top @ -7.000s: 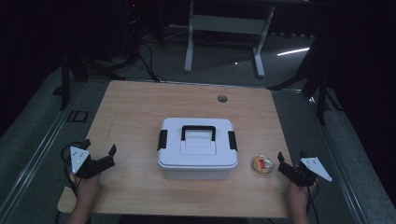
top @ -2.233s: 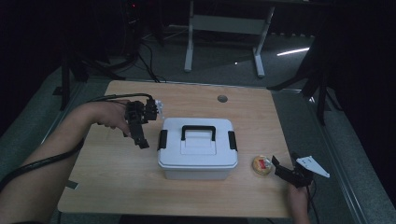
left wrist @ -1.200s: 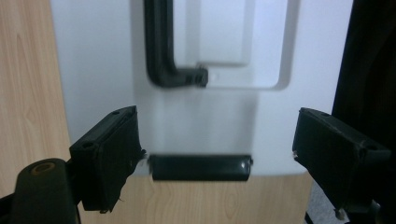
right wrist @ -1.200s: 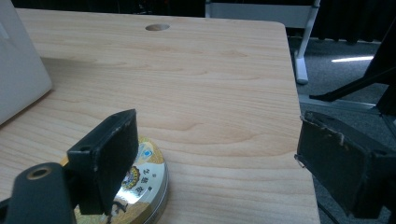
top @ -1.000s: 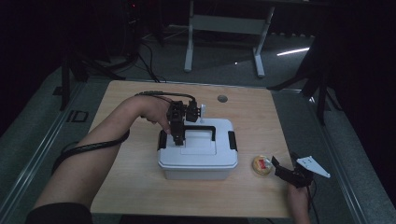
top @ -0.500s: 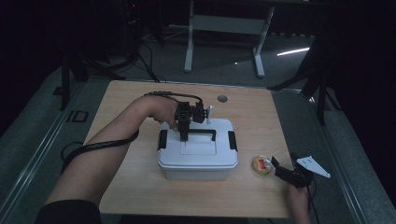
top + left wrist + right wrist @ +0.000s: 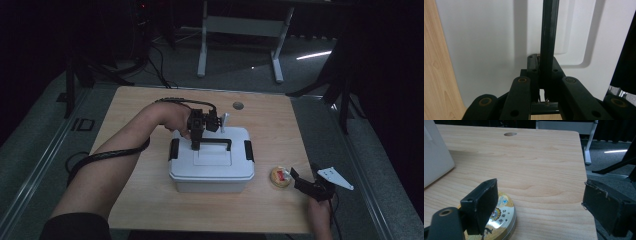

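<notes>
tabletop: light wooden tabletop (image 7: 140,200) with a round cable hole near the far edge, carries everything here

box: white rectangular plastic storage box (image 7: 212,172) with black side latches, sitting about mid-tabletop. Hard shell, so it won't squish, but the lid is smooth and slick, nothing to pinch there. Can't tell if it's loaded, so I'd guess anywhere from light to kinda hefty

handle: thin black plastic carry handle (image 7: 548,37) lying across the lid's recess, honestly the only sane place to grab. It's stiff and narrow; taken off-centre the box will probably tip when it comes up, so a grip near the handle's middle looks smarter

left gripper: left gripper (image 7: 196,144) comes down onto the lid, fingers just been closing and now pinching the handle bar right between them, seen up close in the left gripper view

right gripper: right gripper (image 7: 305,184) parked at the near right corner, fingers (image 7: 481,202) spread wide with nothing in them

tin: small round gold metal tin (image 7: 280,176) with a printed lid, just right of the box, beside the right gripper's fingers, looks light and slippery
</notes>
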Available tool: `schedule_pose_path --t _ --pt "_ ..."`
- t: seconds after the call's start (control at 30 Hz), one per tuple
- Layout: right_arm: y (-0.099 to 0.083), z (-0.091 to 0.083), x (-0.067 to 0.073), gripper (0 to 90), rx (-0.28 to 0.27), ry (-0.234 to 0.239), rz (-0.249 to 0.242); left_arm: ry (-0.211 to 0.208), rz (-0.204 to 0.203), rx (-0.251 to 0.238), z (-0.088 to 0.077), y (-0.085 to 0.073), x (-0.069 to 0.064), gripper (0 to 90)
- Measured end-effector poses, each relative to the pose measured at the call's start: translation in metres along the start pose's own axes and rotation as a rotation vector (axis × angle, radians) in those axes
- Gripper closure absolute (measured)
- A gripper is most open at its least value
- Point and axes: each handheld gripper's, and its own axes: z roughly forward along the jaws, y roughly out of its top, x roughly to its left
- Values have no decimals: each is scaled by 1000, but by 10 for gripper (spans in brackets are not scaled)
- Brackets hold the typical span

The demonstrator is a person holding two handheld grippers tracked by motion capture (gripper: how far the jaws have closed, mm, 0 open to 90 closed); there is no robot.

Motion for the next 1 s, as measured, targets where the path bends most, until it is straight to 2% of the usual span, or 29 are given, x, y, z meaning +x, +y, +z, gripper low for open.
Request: schedule_pose_path --t 0.4,0.63,0.97,1.0 --pt "0 0 0 126 1 1 1 8 5 -26 -12 -3 -2 834" --pt "0 0 0 127 2 0 0 20 7 -55 -26 -9 -3 833" --pt "0 0 0 126 5 0 4 34 -19 -71 -42 -32 -8 834" --pt "0 0 0 127 4 0 4 25 -29 -71 -43 -35 -8 833"
